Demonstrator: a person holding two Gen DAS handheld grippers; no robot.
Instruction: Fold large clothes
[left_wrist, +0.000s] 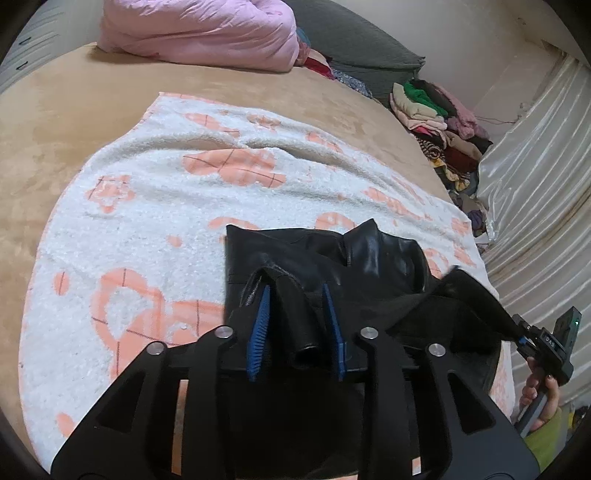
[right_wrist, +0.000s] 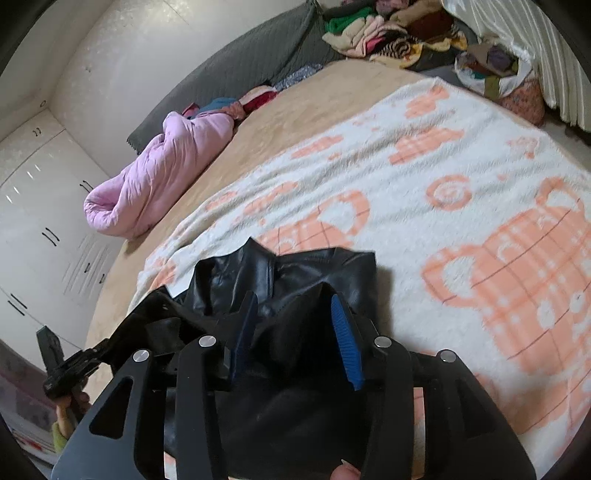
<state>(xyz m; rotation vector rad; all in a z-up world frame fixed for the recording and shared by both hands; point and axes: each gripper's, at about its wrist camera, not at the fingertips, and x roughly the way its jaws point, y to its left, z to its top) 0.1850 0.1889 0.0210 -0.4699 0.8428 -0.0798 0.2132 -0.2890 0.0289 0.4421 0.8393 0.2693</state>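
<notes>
A black leather garment lies bunched on a white and orange patterned blanket on the bed. My left gripper has a rolled fold of the leather between its blue pads. In the right wrist view the same garment is bunched at the near edge of the blanket. My right gripper has a raised fold of it between its pads. The right gripper also shows at the right edge of the left wrist view, holding the garment's far end.
A pink quilt lies at the far end of the tan bed cover. A pile of mixed clothes sits by the grey headboard cushion. Pale curtains hang to the right. White wardrobes stand beside the bed.
</notes>
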